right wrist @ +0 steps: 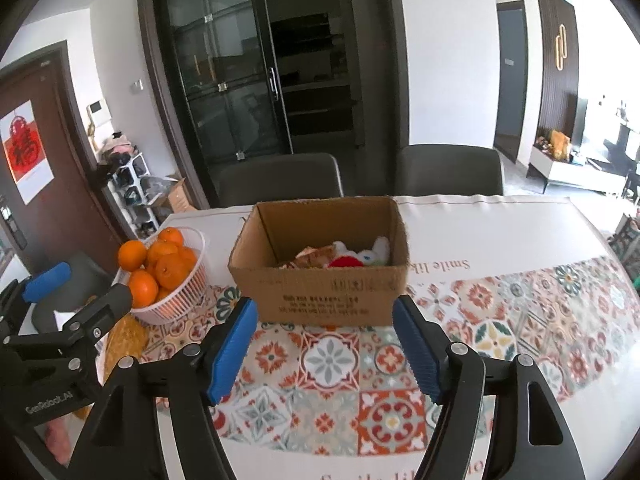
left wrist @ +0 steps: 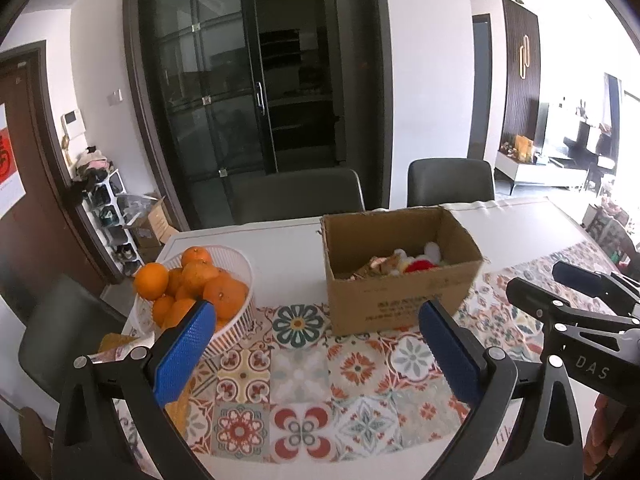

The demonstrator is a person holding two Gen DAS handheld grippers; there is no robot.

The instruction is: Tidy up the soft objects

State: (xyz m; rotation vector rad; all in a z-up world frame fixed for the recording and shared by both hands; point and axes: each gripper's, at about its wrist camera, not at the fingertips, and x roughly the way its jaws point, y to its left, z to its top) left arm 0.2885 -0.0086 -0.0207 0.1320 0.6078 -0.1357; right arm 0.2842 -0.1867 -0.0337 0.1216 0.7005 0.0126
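Right wrist view: the right hand-held gripper (right wrist: pixel 324 344) is hovering half-open, gripping nothing, with the brown cardboard box (right wrist: pixel 320 296) of plush toys (right wrist: pixel 356 258) sitting straight ahead.

Both wrist views reach me as fisheye pictures with black corners and strongly bowed door frames (left wrist: pixel 132 92) toward the rims. Daylight enters from the room at the right (right wrist: pixel 600 152), where the picture burns out to white. The glass cabinet (left wrist: pixel 248 92) stays dark. The tablecloth (right wrist: pixel 320 360) is evenly lit, with soft shadows and slight smearing at its near edge.
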